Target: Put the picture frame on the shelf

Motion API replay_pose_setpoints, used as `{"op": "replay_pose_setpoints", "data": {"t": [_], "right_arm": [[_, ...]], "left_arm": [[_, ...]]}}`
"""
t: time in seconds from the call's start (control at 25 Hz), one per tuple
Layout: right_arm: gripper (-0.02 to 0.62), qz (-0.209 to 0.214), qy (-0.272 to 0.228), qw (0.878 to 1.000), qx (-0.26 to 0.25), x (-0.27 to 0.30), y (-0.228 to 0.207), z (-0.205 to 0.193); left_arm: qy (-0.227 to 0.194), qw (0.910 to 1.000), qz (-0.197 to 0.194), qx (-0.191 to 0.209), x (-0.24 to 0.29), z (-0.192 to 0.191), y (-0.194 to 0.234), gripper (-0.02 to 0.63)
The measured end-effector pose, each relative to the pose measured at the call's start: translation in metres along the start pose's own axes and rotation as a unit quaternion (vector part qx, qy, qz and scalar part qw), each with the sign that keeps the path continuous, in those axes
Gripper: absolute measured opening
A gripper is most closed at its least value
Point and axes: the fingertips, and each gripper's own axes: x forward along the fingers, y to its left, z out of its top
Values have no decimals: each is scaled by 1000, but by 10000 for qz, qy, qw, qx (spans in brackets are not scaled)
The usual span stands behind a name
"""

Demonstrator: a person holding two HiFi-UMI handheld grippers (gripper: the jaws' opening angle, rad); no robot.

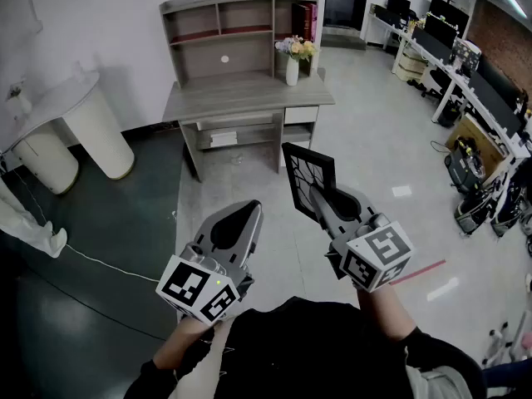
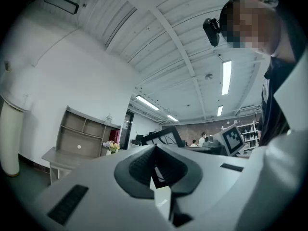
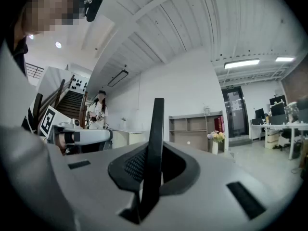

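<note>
Two grippers, one load: the picture frame (image 1: 305,173) was in the air, well short of the shelf (image 1: 223,25).
My right gripper (image 1: 325,203) was clamped on the dark frame's lower edge, holding it over the floor (image 1: 374,165). My left gripper (image 1: 251,209), just beside it, had its jaws closed together on nothing. Farther off stood the desk (image 1: 249,96) under the shelf, with a vase of flowers (image 1: 293,60) on it.

You hold the picture frame (image 1: 306,173) clamped between the jaws of your right gripper (image 1: 324,204). It is a black-edged frame with a pale panel crossed by dark branching lines, and it stands on edge, rising well past the jaw tips. The shelf (image 1: 199,56), a grey-brown open unit with several compartments, stands straight ahead of that gripper, well apart from the frame.
</note>
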Motion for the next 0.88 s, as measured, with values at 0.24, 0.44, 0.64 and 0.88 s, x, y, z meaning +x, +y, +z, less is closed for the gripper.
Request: {"op": "replay_pose_setpoints", "data": {"t": [0.24, 0.44, 0.64, 0.88], "right_arm": [[35, -2, -3, 10000, 26, 0, -1, -3], [35, -3, -17, 9999, 153, -1, 0, -3], [35, -117, -100, 9987, 489, -1, 0, -3], [35, -152, -101, 9982, 563, -4, 14, -27]], "left_arm": [[6, 10000, 8, 13, -2, 2, -1, 11], [11, 10000, 28, 2, -4, 3, 0, 11], [4, 10000, 89, -29, -12, 2, 7, 11], [-93, 9997, 206, -65, -36, -11, 17, 11]]}}
